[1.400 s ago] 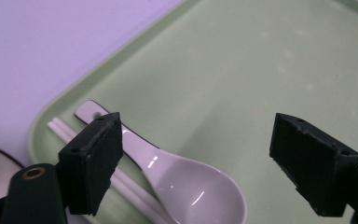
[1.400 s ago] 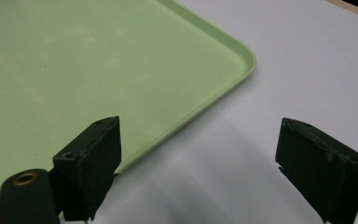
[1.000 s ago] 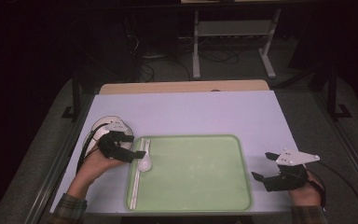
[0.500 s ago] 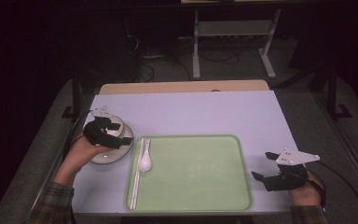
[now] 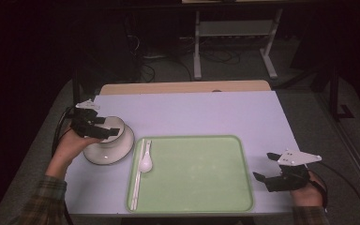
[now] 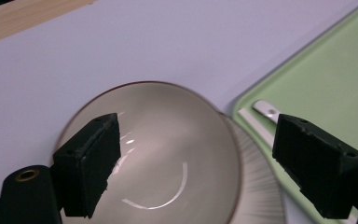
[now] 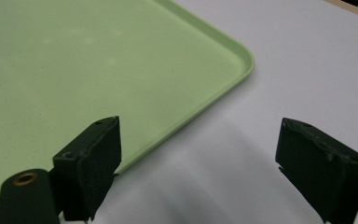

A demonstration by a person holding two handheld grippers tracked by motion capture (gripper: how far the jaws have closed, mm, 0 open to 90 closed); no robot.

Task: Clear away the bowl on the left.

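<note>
- High view: spoon point(image 5: 145, 163) and chopsticks point(image 5: 137, 173) already lie along the tray's point(image 5: 201, 187) left edge; the bowl point(image 5: 108, 145) sits on the desk point(image 5: 192, 112) just left of the tray, not yet lifted. Left tool point(image 5: 104, 132) hovers over the bowl, wrist bent down. Right tool point(image 5: 265, 168) rests on the desk right of the tray.
- Left gripper view: jaws spread wide, straddling the bowl point(image 6: 168, 158) rim, nothing pinched.
- Right gripper view: right tool point(image 7: 200, 163) spread, empty, aimed at the tray point(image 7: 98, 70) corner.
</note>
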